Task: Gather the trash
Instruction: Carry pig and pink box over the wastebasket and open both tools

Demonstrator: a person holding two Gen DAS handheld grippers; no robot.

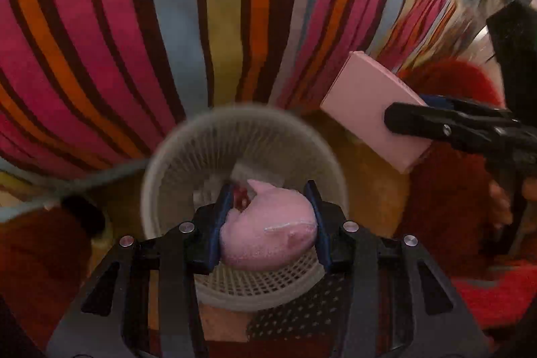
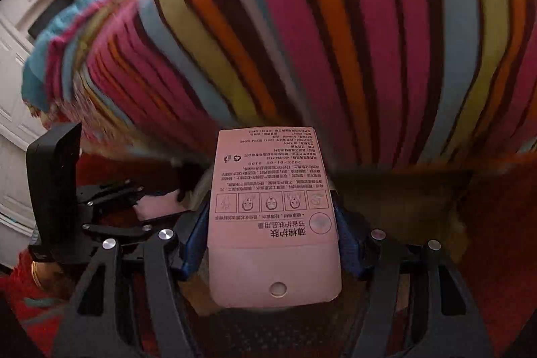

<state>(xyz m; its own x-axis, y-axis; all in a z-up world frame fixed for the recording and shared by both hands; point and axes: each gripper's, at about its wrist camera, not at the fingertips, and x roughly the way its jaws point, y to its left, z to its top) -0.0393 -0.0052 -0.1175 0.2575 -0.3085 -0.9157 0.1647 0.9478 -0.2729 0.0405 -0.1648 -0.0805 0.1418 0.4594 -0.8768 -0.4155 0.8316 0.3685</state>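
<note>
The left claw (image 1: 270, 217) is squeezed shut on a soft pink wad (image 1: 268, 237), one blue finger pad (image 1: 220, 223) on each side of it. The wad hangs right over the open top of a white bin (image 1: 241, 156) with little holes in its wall, so I think it is about to be dropped in. The wad looks light and squishy, like crumpled wrapping, and it bulges between the pads. A soft thing like this will not break, but it can slip out if the squeeze is weak, so the middle, where it is fattest, is a good place to hold it. The right claw (image 2: 270, 234) is closed on a flat pink box (image 2: 273, 210) with black printing on it. The pads press on its two long sides near the claw end, and the rest of the box sticks out ahead. In the left claw's view the same pink box (image 1: 365, 109) sits up beside the bin, close to its rim but not over it. The box looks like thin card, light and a bit stiff, and probably easy to crush, so a gentle squeeze on the side edges seems best. Behind both is a big striped cloth (image 1: 167, 22), and below is a red rug (image 1: 486, 291).
</note>
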